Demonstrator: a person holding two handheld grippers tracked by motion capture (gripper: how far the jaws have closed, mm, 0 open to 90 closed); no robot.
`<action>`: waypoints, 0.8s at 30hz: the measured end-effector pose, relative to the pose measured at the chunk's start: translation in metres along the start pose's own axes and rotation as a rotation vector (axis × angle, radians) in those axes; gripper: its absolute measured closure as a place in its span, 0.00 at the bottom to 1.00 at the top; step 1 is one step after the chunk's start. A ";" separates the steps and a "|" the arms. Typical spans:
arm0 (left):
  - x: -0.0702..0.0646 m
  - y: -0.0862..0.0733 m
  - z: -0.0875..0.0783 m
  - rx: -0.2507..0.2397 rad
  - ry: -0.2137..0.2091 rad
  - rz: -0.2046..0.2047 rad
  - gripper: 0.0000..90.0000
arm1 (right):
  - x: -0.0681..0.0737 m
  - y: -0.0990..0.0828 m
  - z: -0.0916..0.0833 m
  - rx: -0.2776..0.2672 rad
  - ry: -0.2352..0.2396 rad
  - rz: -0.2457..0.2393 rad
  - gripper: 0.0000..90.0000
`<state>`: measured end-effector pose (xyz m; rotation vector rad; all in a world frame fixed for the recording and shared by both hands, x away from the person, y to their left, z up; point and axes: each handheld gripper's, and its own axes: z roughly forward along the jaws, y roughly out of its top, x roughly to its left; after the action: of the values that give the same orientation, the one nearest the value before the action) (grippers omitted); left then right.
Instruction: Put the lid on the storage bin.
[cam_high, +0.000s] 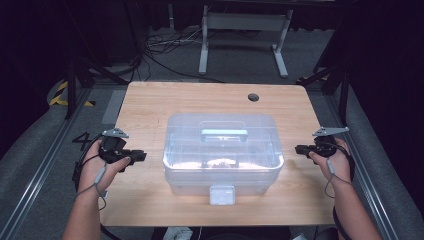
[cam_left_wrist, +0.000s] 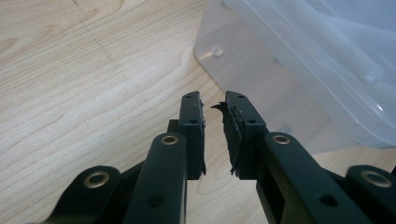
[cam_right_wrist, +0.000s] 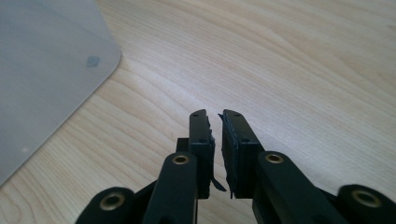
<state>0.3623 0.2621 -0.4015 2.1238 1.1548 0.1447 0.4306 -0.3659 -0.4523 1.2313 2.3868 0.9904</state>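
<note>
Overhead, the box's handle — the left hand-held gripper sees bare wall.

One clear lidded box, two grippers

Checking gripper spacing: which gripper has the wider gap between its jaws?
The left gripper: its own view shows a clear gap with bare table between the jaws. The right gripper shows a narrower slit.
</note>
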 end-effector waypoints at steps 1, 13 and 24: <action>0.000 0.000 0.001 0.003 -0.001 0.000 0.86 | 0.001 -0.001 0.002 0.005 0.003 0.002 0.92; 0.005 -0.001 0.010 0.032 -0.012 -0.008 0.86 | 0.014 -0.007 0.015 0.018 0.011 -0.033 0.91; 0.007 -0.003 0.018 0.062 -0.035 -0.008 0.83 | 0.019 -0.010 0.030 -0.014 -0.006 -0.056 0.44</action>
<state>0.3720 0.2587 -0.4181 2.1664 1.1611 0.0685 0.4290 -0.3410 -0.4800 1.1547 2.3924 0.9833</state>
